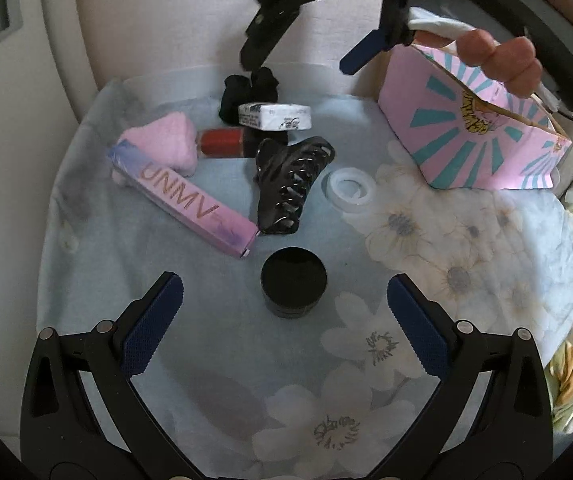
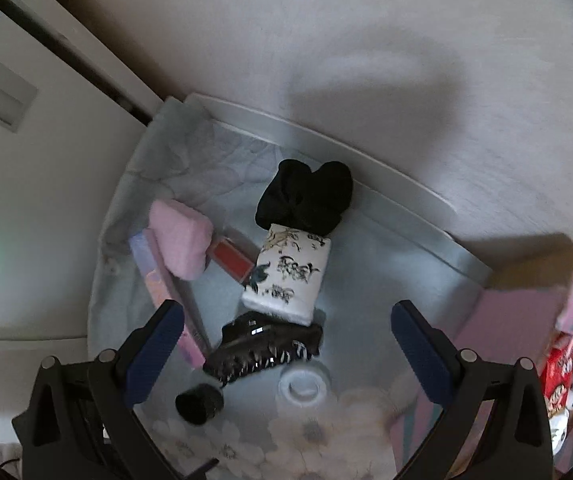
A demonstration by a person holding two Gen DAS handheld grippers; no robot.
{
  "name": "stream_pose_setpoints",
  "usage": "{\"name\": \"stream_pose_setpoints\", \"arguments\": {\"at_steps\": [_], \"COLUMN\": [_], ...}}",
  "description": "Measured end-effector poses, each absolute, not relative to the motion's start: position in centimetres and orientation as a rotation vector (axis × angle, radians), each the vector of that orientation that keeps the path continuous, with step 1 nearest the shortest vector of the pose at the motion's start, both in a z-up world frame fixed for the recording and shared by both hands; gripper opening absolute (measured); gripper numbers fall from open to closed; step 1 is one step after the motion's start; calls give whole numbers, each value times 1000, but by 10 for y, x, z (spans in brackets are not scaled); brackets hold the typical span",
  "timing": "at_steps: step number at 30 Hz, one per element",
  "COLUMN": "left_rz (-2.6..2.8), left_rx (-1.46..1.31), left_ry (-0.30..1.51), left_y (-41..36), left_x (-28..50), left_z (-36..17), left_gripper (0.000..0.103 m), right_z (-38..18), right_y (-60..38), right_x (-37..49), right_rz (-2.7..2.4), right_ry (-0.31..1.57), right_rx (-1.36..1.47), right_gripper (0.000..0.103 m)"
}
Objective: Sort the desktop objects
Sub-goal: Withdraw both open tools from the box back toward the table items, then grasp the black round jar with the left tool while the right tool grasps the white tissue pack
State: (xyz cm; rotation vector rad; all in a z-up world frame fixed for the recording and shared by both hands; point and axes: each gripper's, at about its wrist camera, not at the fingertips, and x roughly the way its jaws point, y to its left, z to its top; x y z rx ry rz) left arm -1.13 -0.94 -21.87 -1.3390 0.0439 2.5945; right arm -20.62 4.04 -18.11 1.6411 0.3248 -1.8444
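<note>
Both of my hand-held grippers are empty with jaws spread: left hand-held gripper (image 1: pixel 284 316) hovers over the black jar (image 1: pixel 293 282) at lower centre, right hand-held gripper (image 2: pixel 288 344) above the hair claw (image 2: pixel 264 346). Looks like I'm between picks. Pink box (image 1: pixel 474 128) sits upper right, partly filled. Next move: drop left around the jar, close, carry to box.

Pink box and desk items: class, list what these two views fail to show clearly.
- Pink box contents: in the left view its wall and the hand hide them; in the right view the edge cuts them off.
- Red tube: ends hidden by puff and white packet.
- Jar: blurred in the right view.
</note>
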Motion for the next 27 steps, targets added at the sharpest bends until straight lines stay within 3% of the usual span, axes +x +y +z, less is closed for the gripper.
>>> {"name": "stream_pose_setpoints", "arguments": {"at_steps": [7,9,13,15,19,22,27], "left_rz": [2598,2587,2547,2530,2518,2526,2510], "left_rx": [-1334,-1333,-1340,-1349,-1373,-1369,-1376], "left_ry": [-2,-5,14,26,8,-15,-75], "left_y": [-12,-10,0,3,0,-4,-14], "left_x": [-22,-25,-28,-28,-29,-31,-33], "left_z": [-229,-230,-235,-238,-242,-242,-240], "left_gripper": [99,95,78,74,50,34,33], "right_z": [-199,-203,-210,-215,-220,-221,-216], "right_y": [30,29,31,34,37,41,45], "right_x": [-210,-210,-212,-215,-218,-219,-219], "right_rz": [-1818,-1808,-1796,-1782,-1771,-1784,-1809], "right_ry": [326,324,309,277,252,226,218], "right_rx": [1675,1682,1703,1725,1742,1742,1733], "right_gripper": [102,95,79,66,49,48,47]}}
